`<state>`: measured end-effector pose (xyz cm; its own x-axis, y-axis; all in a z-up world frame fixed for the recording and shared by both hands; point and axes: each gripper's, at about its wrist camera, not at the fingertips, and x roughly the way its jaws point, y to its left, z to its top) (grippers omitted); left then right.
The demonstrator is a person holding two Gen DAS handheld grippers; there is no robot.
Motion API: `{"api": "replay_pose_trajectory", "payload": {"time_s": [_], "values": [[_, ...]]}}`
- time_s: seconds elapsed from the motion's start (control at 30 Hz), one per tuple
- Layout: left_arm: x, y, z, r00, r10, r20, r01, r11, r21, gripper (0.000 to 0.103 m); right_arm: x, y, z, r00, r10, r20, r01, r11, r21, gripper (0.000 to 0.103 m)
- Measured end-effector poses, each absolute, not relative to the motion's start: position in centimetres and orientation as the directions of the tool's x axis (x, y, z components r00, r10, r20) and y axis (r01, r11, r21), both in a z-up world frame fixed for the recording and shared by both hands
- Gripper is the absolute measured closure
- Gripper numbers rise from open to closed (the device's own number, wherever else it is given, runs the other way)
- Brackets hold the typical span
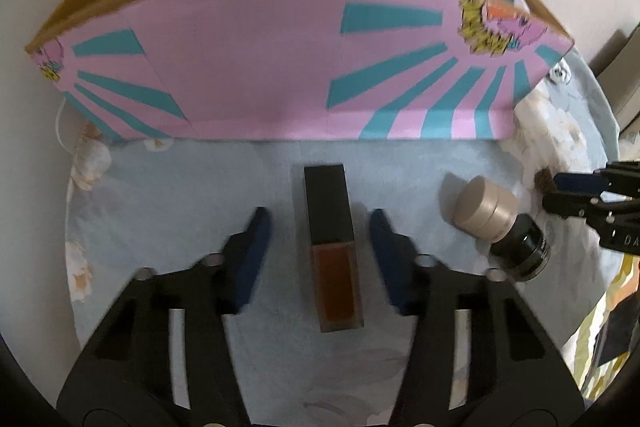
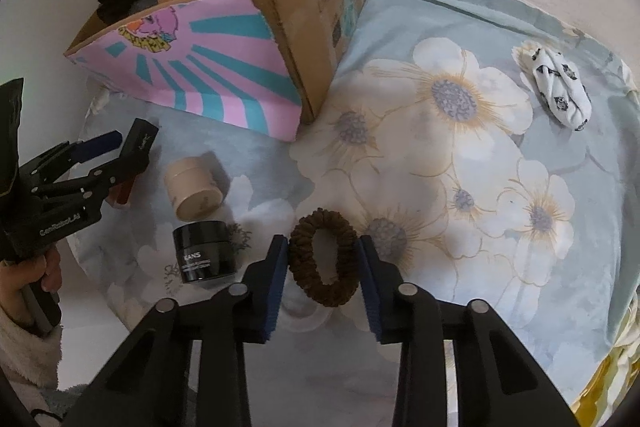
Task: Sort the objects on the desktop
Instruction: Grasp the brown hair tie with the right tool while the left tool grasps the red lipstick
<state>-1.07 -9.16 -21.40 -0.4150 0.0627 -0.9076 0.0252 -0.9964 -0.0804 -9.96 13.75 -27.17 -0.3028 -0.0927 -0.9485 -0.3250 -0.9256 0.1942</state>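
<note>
The bottle lies on the counter between the left gripper pads, long axis toward 12 o'clock, untouched; its jaws are released. The right gripper pinches the scrunchie, box at 11 o'clock.

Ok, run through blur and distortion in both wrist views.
Left wrist view: fisheye bends the pink box into an arch; the left claw has smeared fingertip edges, while the lipstick tube between them stays crisp. Right wrist view: the brown scrunchie and black jar are sharp; the edges curve and darken.
</note>
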Motion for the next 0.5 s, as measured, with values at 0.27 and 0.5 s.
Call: {"api": "replay_pose_trajectory", "payload": {"time_s": [0.27, 0.5], "values": [[-0.7, -9.6, -21.3, -0.417, 0.076, -0.906, 0.024, -0.995, -0.094, 0.077, -9.2, 14.9, -27.5, -0.3, -0.094, -0.949, -0.337, -0.92, 0.197, 0.084], [-0.4, -10.0, -21.1, -0.404, 0.092, -0.91, 0.031, -0.993, -0.114, 0.085, -9.1, 15.7, -27.0, -0.315, -0.106, -0.943, -0.348, -0.912, 0.219, 0.091]]}}
